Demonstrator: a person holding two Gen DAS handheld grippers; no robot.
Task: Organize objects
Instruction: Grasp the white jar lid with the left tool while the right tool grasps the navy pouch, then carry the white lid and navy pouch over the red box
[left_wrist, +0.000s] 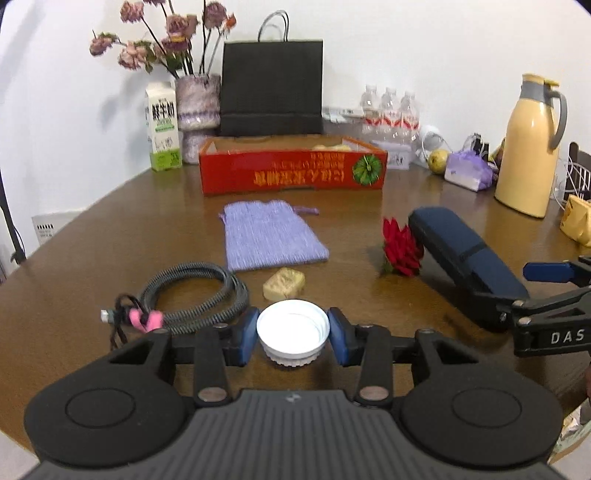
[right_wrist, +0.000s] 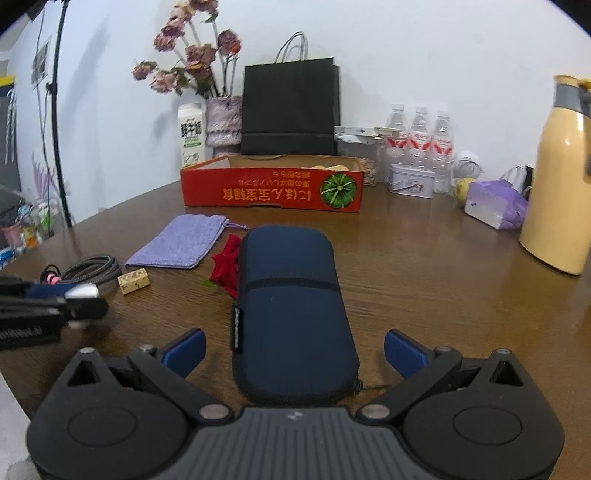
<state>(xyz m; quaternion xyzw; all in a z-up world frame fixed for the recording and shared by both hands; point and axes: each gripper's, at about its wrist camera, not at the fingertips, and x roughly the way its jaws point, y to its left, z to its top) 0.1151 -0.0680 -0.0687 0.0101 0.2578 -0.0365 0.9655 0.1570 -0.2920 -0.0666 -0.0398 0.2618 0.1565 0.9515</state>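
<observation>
My left gripper (left_wrist: 292, 334) is clamped on a white bottle cap (left_wrist: 292, 328), both blue pads pressed to its sides, held just above the wooden table (left_wrist: 110, 240). My right gripper (right_wrist: 294, 352) stands wide, its fingers apart on either side of the navy zip case (right_wrist: 291, 306), which lies flat between them without either pad touching it.

Beyond the cap lie a small beige block (left_wrist: 283, 283), a coiled braided cable (left_wrist: 192, 295) with a pink clip, and a purple knitted pouch (left_wrist: 271, 236). A red fabric flower (left_wrist: 402, 248) rests against the case's far end. All of these are loose on the table, so I judge most of the sorting is left.

The red cardboard box (left_wrist: 291, 168) at the back looks the likely place for them. Something pale sits inside it, though the rim hides too much for me to say what. At best a small part seems done; the cap is in transit, the case not yet gripped.
</observation>
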